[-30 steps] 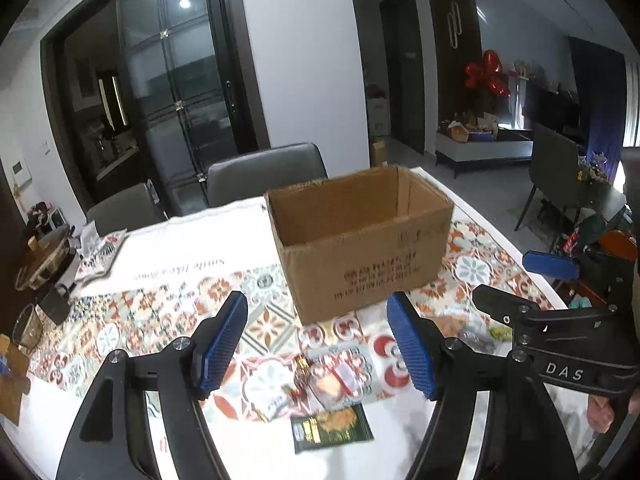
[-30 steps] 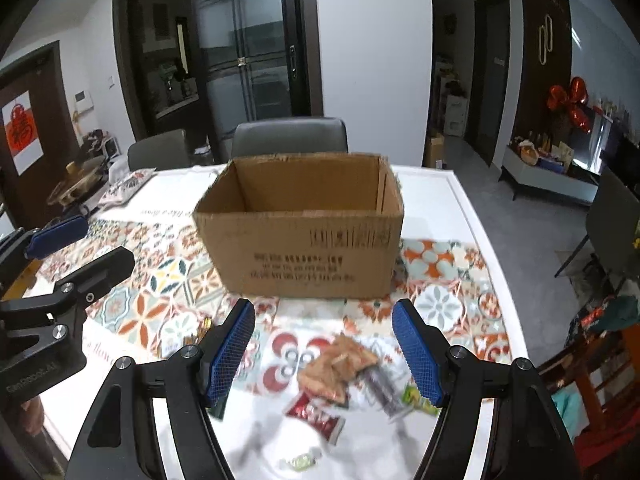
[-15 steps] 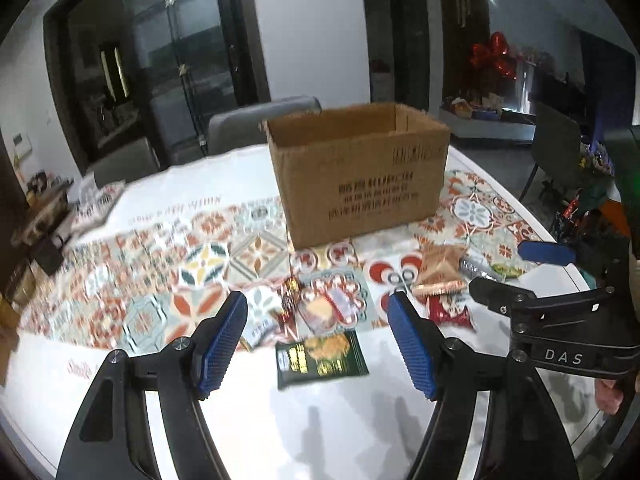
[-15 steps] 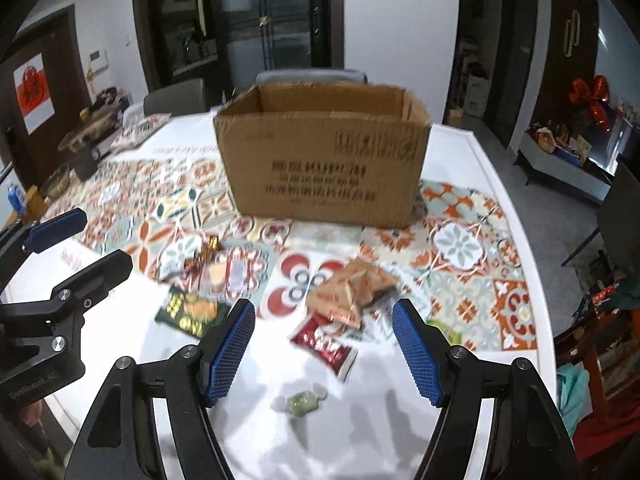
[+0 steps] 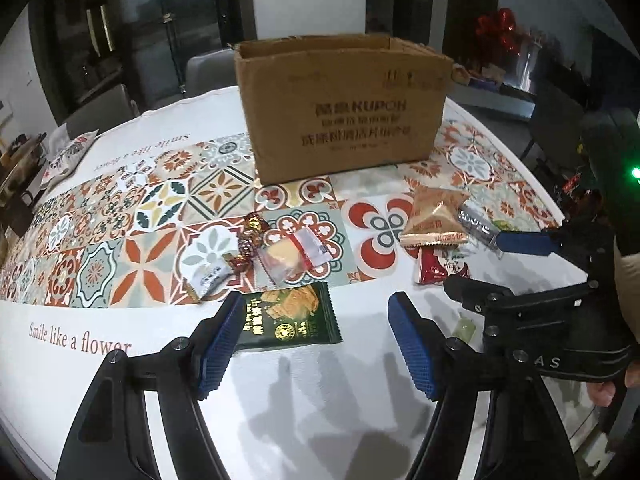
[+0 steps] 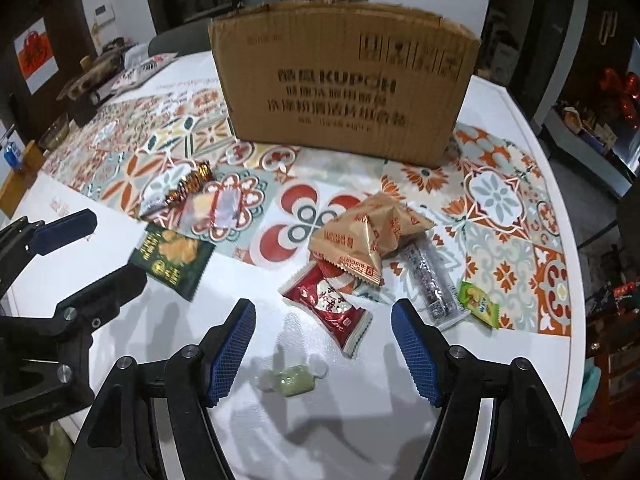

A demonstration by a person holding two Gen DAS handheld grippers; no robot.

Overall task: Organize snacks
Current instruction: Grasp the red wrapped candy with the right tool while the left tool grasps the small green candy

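Note:
An open cardboard box (image 5: 344, 104) (image 6: 344, 92) stands at the back of the table. Snacks lie loose in front of it. My left gripper (image 5: 318, 344) is open, just above the near edge of a dark green cracker packet (image 5: 288, 316) (image 6: 172, 260). Beyond it lie a clear packet with a yellow cake (image 5: 294, 256) and foil candies (image 5: 248, 240). My right gripper (image 6: 324, 354) is open above a small green wrapped candy (image 6: 294, 376), with a red packet (image 6: 328, 304) just beyond. Tan biscuit packets (image 6: 360, 240) (image 5: 436, 216) lie behind that.
A silver bar (image 6: 428, 280) and a small green sachet (image 6: 480, 304) lie right of the red packet. The patterned tablecloth (image 5: 152, 208) covers the middle of the white table (image 6: 360, 420). Chairs (image 5: 208, 72) stand behind the box. Clutter (image 6: 92, 76) sits at the far left edge.
Both grippers have sunk toward the table and tipped downward. The snacks now fill the near view and the box has shifted up in the frames. Neither gripper's opening has changed.

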